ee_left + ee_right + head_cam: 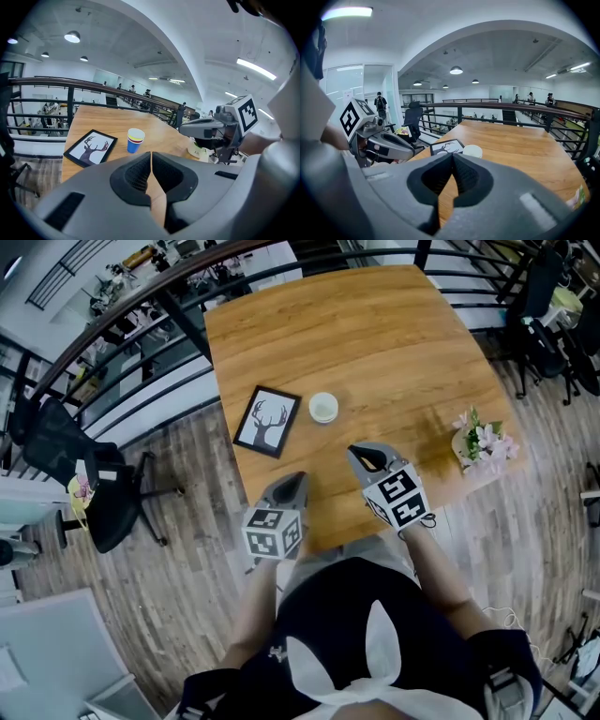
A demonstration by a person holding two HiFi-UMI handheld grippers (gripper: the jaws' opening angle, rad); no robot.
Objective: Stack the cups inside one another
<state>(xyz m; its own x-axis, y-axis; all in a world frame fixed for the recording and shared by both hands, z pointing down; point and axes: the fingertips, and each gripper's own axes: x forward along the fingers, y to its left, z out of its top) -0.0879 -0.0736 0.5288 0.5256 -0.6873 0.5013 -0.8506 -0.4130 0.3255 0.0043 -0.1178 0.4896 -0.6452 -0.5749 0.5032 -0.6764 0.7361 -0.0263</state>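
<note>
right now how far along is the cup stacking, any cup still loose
Looks done: the cups stand as one nested stack beside the framed deer picture, with coloured rims showing above the blue outer cup. In hand: nothing. The left gripper and right gripper have their jaws together and empty, short of the stack. Left: no loose cup shows on the table.

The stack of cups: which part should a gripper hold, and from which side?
Hold the stack of cups across its upper wall, just below the rims, with jaws level. It stands upright and widens upward, so it should not slip down. Probably come from the near right side with the right gripper: the picture frame lies close on its left.
</note>
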